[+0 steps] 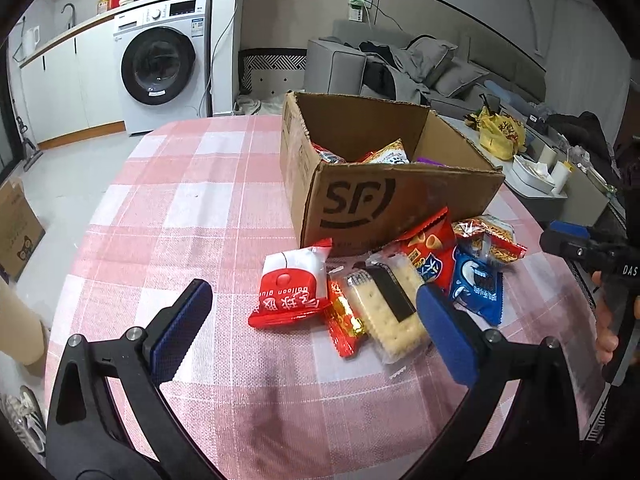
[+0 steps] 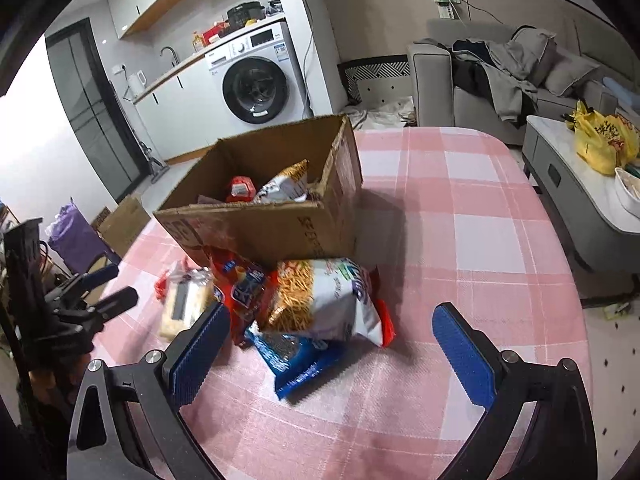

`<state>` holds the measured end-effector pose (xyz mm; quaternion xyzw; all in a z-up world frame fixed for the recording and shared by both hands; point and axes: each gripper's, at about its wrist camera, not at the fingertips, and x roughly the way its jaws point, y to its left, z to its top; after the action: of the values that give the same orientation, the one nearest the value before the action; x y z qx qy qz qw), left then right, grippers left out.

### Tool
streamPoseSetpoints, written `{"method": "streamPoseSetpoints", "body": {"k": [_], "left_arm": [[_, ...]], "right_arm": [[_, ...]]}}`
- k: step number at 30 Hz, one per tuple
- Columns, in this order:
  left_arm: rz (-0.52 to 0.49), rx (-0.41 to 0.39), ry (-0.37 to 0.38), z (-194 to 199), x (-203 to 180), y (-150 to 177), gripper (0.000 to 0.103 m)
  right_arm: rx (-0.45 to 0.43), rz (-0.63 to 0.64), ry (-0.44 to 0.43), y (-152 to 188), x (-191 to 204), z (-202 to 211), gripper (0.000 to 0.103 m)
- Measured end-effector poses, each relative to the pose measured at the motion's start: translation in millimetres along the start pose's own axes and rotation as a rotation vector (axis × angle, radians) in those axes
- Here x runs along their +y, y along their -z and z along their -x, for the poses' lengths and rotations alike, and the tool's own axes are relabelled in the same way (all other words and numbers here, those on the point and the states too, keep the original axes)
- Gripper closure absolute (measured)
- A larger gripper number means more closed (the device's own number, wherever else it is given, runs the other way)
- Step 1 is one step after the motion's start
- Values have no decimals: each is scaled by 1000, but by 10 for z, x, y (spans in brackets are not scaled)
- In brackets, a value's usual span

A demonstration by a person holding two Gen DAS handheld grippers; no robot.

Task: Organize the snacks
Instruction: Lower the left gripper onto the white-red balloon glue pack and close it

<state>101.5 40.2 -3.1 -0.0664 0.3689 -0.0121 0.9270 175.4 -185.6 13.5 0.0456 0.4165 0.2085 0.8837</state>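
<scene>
An open cardboard box marked SF stands on the pink checked table and holds several snack bags. In front of it lies a pile of snacks: a red-and-white pack, a clear cracker pack, a small red-gold pack, a red chip bag, a blue cookie pack and a noodle-snack bag. My left gripper is open just before the pile, empty. My right gripper is open, its jaws either side of the noodle bag and blue pack, empty.
The table has bare cloth left of the box. A washing machine and counter stand behind, a grey sofa beyond. A side table with a yellow bag is to the right. Another cardboard box sits on the floor.
</scene>
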Motion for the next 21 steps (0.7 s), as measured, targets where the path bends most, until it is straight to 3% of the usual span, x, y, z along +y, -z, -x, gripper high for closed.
{"method": "streamPoseSetpoints", "body": {"k": [11,21], "left_arm": [[46,40,-14,-160,133,57,1],[152,87,-21,-413,393,58,1]], "right_arm": [[56,-3,7,116,-21,-211,0],[51,4,35,67,-6,-329,0]]}}
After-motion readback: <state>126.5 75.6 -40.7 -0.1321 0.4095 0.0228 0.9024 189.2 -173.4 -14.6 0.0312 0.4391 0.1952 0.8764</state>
